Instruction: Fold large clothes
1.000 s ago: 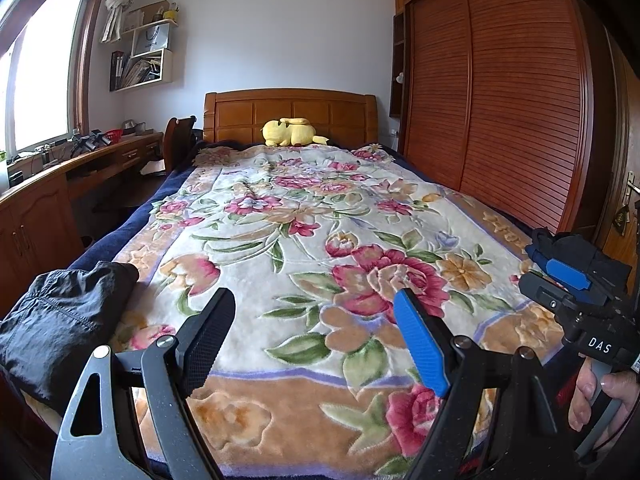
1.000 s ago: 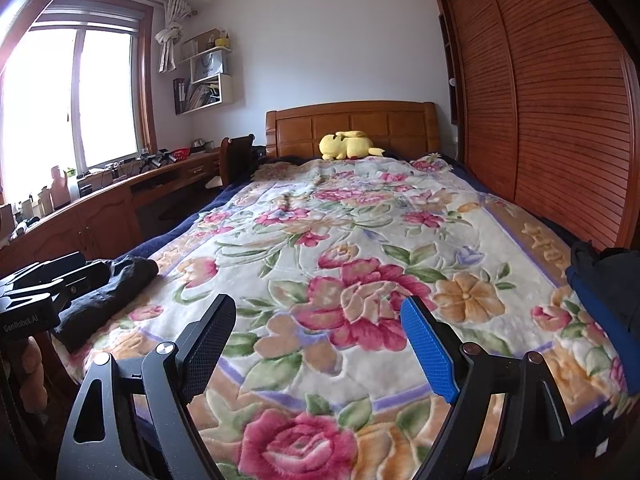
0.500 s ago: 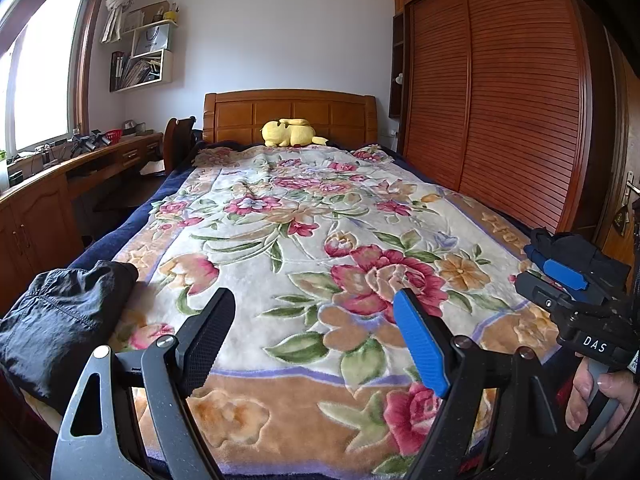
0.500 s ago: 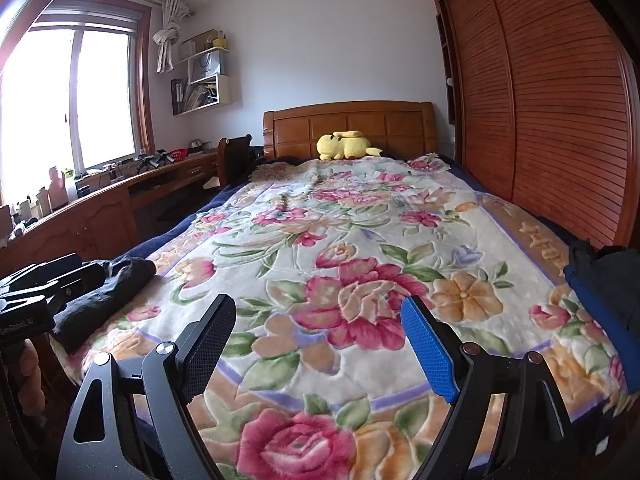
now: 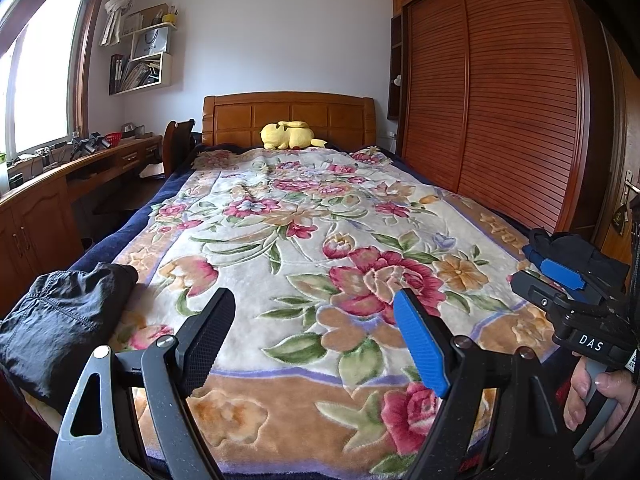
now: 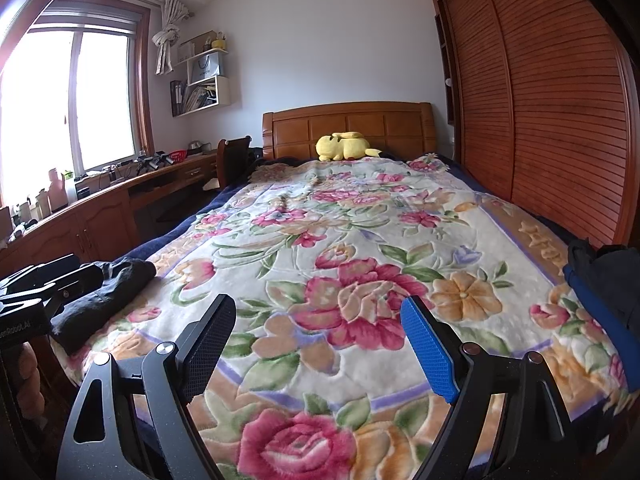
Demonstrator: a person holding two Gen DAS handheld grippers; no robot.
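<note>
Both hand-held grippers gape, empty; the black garment (image 5: pixel 60 320) lies bunched left of the left hand-held gripper (image 5: pixel 316 340), nearer it

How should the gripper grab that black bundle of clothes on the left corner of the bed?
Probably the rounded top end of the black garment, coming from the flowered blanket side with the open left gripper. That end bulges up; the rest slumps over the bed's edge.

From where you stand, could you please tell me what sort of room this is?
This looks like a home bedroom: a bed under a floral blanket with a wooden headboard, a louvred wardrobe along one side, and a yellow plush toy by the headboard.
</note>
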